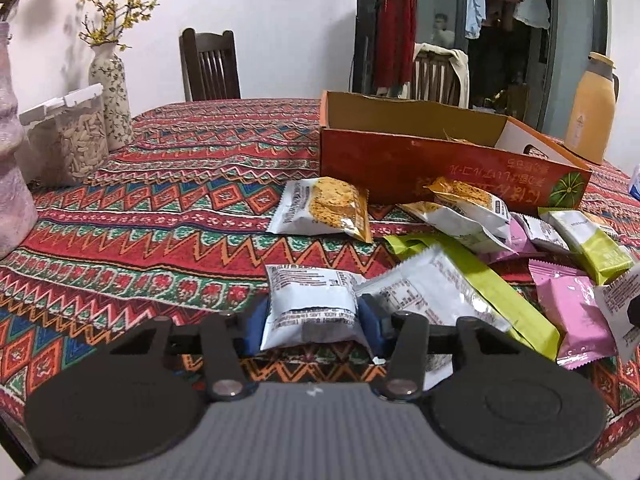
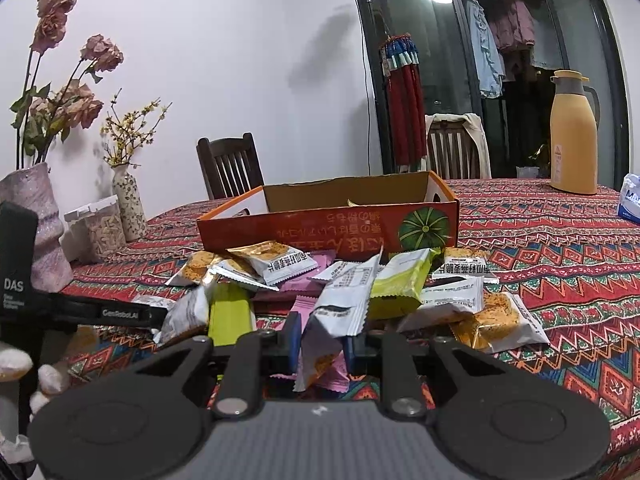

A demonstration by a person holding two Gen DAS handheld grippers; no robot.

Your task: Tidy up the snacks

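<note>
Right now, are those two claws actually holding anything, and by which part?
Yes. The left gripper pinches a white snack packet across its near end; the right gripper is shut on a crumpled white packet near its bottom.

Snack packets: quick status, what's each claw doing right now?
Left gripper clamps a white packet. Right gripper shut on another packet. Orange box open behind the pile, path clear.

I see a yellow thermos jug (image 2: 573, 132) at far right, a dark wooden chair (image 2: 230, 166) behind the patterned red tablecloth (image 1: 160, 208), a floral ceramic vase (image 1: 112, 96) beside a clear seed-filled jar (image 1: 66, 140).
</note>
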